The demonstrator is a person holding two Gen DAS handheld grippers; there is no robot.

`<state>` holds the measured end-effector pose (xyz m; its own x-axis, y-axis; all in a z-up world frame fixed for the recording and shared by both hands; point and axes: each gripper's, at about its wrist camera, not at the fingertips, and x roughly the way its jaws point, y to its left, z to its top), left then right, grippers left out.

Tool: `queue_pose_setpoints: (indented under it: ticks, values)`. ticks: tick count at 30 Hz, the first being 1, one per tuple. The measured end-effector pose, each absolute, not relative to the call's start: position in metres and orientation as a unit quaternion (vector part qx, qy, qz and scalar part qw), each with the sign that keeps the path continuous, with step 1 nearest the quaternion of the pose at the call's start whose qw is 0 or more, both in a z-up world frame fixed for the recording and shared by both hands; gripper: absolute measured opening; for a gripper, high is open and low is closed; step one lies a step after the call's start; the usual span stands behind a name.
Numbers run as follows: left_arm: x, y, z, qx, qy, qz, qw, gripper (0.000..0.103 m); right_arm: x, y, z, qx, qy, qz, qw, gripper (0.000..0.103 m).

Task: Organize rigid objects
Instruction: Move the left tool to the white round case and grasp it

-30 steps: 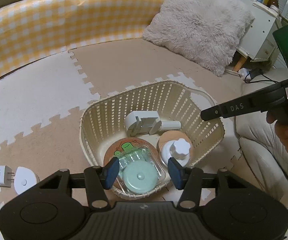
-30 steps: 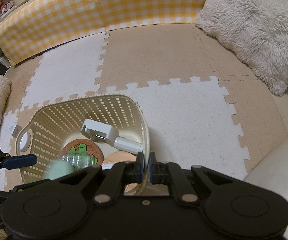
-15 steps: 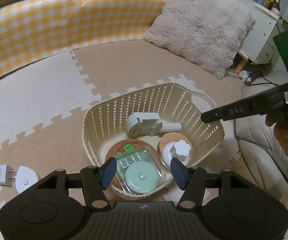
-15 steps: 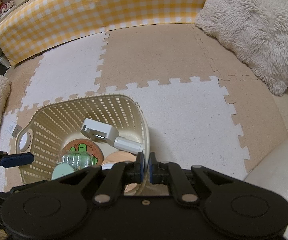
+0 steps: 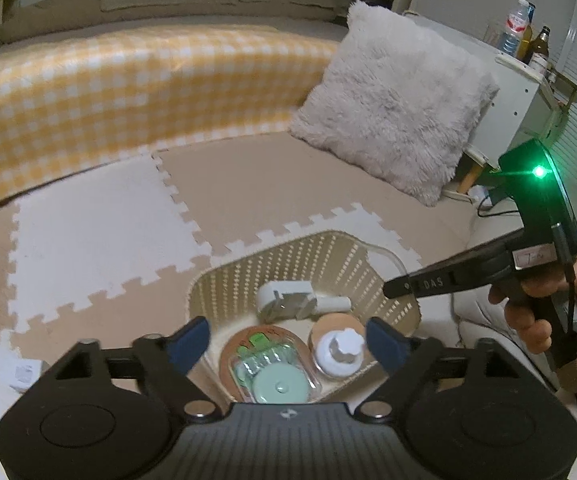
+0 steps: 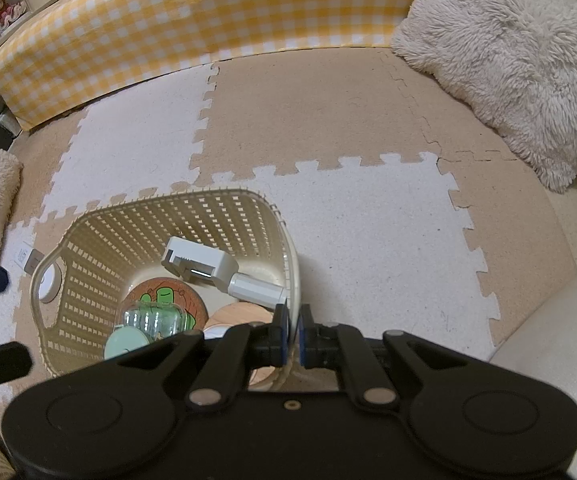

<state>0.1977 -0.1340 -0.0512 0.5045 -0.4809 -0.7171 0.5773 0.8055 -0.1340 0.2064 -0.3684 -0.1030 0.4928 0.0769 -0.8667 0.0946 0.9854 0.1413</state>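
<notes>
The basket (image 6: 288, 248) rim is pinched by the right tongs (image 6: 293, 334), seemingly for steadying; the left tongs (image 5: 288, 344) are held wide open, empty.

The basket (image 5: 392, 280) sat on the foam floor mat (image 5: 100, 236). Inside, the plug adapter (image 5: 288, 301) lay far, the coaster (image 5: 248, 340) near, and the blister pack (image 5: 276, 376) on the coaster. The pillow (image 5: 392, 120) lay far right.

One basket (image 6: 88, 236), two coasters (image 5: 248, 340) (image 5: 338, 322), two chargers (image 6: 50, 286) (image 6: 28, 258), one pillow (image 6: 508, 52).
</notes>
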Motion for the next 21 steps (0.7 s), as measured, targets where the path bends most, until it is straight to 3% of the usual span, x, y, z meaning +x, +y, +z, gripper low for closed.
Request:
queue_pose_setpoints:
  ticks: [7,21]
  values:
    - [0.207,-0.12,-0.052,0.056,0.39,-0.273,0.878,0.103,0.206,-0.368,-0.103,0.086,0.503,-0.005,0.86,0.006]
    - [0.255,-0.051,-0.074,0.013,0.414,-0.16,0.896,0.103,0.207,-0.368,-0.103,0.085,0.504,-0.005,0.86,0.006]
